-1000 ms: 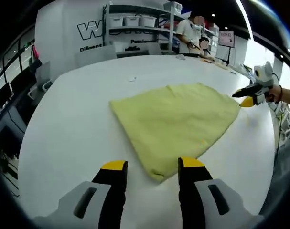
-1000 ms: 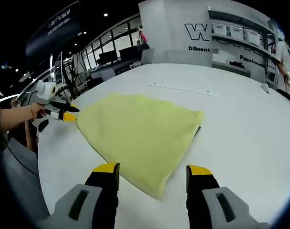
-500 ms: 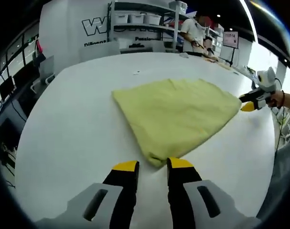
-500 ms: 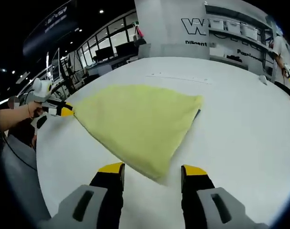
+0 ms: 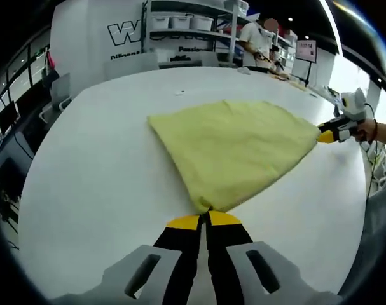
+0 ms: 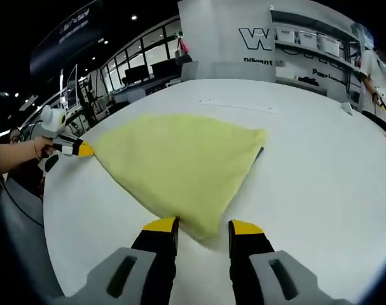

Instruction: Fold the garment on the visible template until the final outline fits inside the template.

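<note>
Near the tabletop's (image 5: 84,171) middle, the yellow garment (image 5: 234,149) is lying flat. Left gripper (image 5: 204,220) is clenching one corner; right gripper (image 6: 202,227) is standing parted around the opposite corner, not yet gripping. Next, probably: right jaws closing, then both lifting to fold.

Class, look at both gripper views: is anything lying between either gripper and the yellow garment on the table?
Nothing visible does. The left gripper is shut on one corner of the yellow garment; the right gripper straddles another corner, jaws apart.
</note>
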`<state>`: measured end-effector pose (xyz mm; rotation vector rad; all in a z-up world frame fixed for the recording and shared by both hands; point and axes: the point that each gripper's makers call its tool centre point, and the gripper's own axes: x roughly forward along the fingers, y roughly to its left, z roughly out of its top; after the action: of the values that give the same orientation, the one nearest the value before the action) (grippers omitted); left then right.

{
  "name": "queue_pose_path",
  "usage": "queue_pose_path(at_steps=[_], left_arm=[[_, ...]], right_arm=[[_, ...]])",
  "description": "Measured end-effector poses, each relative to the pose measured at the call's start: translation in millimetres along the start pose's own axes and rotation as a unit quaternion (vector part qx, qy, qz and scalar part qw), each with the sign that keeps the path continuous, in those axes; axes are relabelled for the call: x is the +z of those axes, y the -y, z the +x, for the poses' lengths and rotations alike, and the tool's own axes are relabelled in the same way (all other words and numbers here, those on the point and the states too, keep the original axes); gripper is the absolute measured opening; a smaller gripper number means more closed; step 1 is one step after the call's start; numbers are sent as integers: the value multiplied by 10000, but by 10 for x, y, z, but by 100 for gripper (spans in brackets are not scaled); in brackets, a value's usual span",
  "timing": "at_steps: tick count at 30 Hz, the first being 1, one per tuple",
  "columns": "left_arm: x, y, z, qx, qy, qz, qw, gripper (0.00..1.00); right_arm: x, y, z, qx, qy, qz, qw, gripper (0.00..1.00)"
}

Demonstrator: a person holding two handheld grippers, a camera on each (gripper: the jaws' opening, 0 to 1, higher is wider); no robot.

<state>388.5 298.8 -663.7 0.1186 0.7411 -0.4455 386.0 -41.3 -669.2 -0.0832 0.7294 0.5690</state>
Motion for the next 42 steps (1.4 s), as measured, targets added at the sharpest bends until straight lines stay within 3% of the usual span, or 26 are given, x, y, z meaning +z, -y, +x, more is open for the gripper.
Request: queue_pose_path(at_steps=[5,12,21,30,36,42], left_arm=[[7,-23,-38,-22,-61,311,9995,5],[56,-20,-70,-157,-62,717,9973,5],[27,-59,-67,-121,-153,699,9974,5],[-11,-95,-119,-45,-193,615,9979,5],[28,-163,-182,3,-127,302,9995,5],[61,-153,-178,24,-88,293,9995,5]], right_arm=[[2,-8,5,-30,39,-214,9998,9],[51,-1,-3,-45,63,-433,9990,3],[39,-1,-28,-15,-72,-745,9972,1],[-2,48,-106,-38,-163,-754,9970,0],[-3,98,-181,-132,-198,-675,9974,0],[-37,198,-264,-389,-313,-724,9961,0]])
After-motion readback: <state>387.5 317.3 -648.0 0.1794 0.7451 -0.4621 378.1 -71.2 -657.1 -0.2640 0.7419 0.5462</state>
